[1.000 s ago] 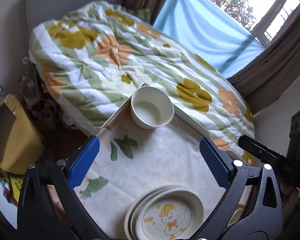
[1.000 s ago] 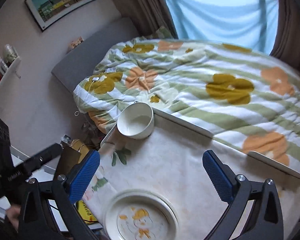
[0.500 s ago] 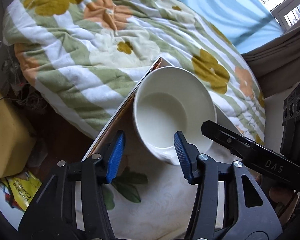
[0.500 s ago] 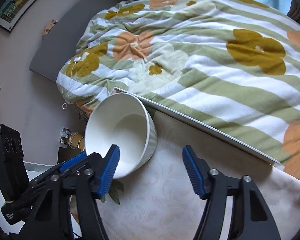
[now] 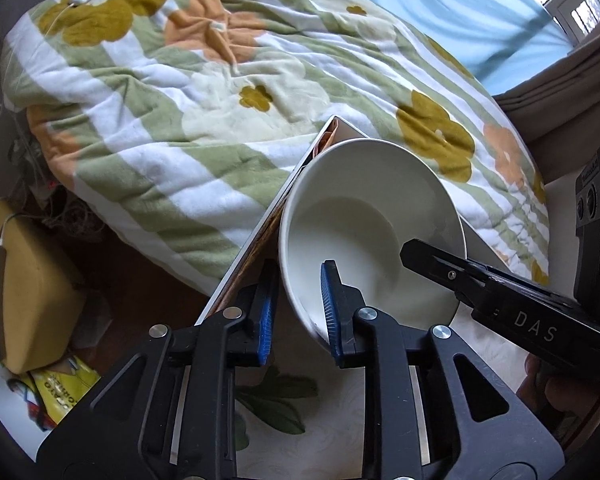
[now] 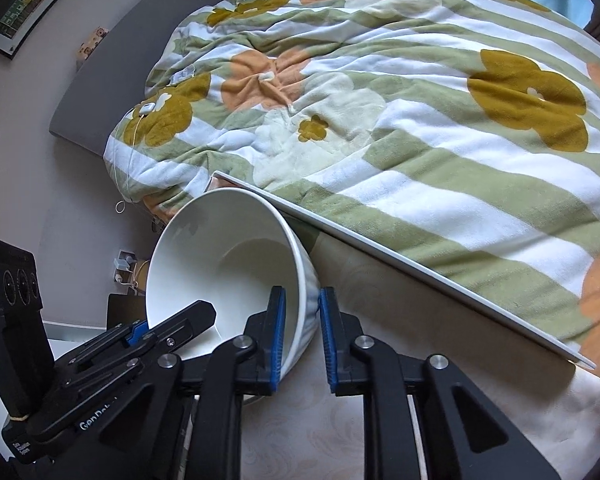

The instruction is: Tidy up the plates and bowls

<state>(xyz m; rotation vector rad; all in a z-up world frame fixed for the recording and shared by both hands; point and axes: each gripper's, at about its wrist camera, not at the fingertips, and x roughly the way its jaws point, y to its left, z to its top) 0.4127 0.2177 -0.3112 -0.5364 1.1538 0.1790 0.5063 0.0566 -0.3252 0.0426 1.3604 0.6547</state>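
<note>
At the far left corner of the bench, which wears a pale cloth printed with green leaves, a white bowl sits pinched on opposite sides of its rim. The left hand-held gripper has just been closing, and its blue pads now clamp the bowl's left wall, one pad outside and one inside. Seen from the right wrist, the bowl has a ribbed outer wall and looks tilted (though the fisheye bends everything). The right hand-held gripper has likewise just been closing, and it grips the bowl's right wall between its pads, one inside, one outside. Each gripper shows in the other's view as a black arm reaching into the bowl. Beyond the bench's thin white edge lies a bed with a striped quilt of green and white bands with orange and mustard flowers. At the right of the left wrist view hangs a pale blue curtain.
</note>
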